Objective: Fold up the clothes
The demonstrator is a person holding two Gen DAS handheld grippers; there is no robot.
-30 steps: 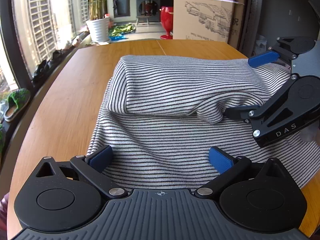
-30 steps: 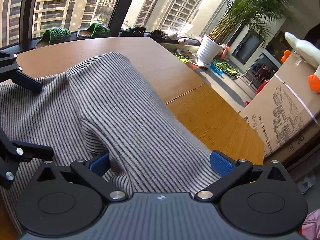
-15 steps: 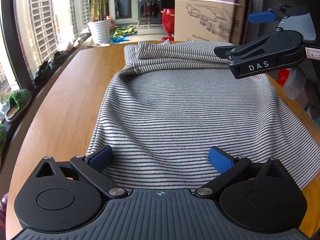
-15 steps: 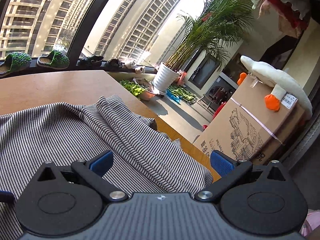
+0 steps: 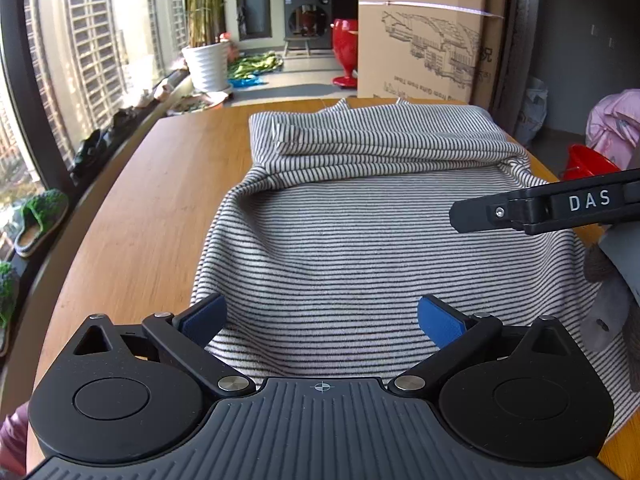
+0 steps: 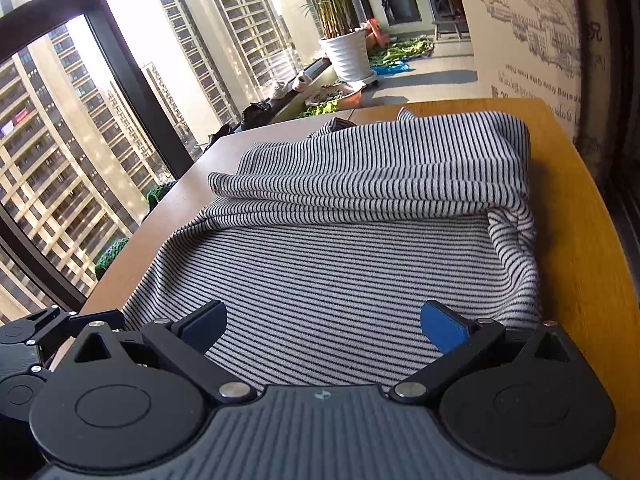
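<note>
A grey-and-black striped garment (image 5: 360,240) lies spread on the wooden table (image 5: 136,216), its far part bunched into a folded roll (image 5: 376,140). My left gripper (image 5: 320,316) is open just above the near hem, nothing between its blue pads. In the left wrist view the right gripper's black arm marked DAS (image 5: 552,208) reaches in from the right over the cloth. In the right wrist view my right gripper (image 6: 324,320) is open over the same garment (image 6: 340,272), near its right edge, and the left gripper (image 6: 36,344) shows at lower left.
Windows and a sill with shoes (image 5: 36,220) run along the left. Behind the table stand a large cardboard box (image 5: 424,40), a white plant pot (image 5: 206,66) and a red stool (image 5: 344,56). A red bucket with pink cloth (image 5: 592,156) stands at right.
The right gripper carried the folded-over part to the far end, let it go and came back low over the near right side. The left gripper stayed in place, open.
</note>
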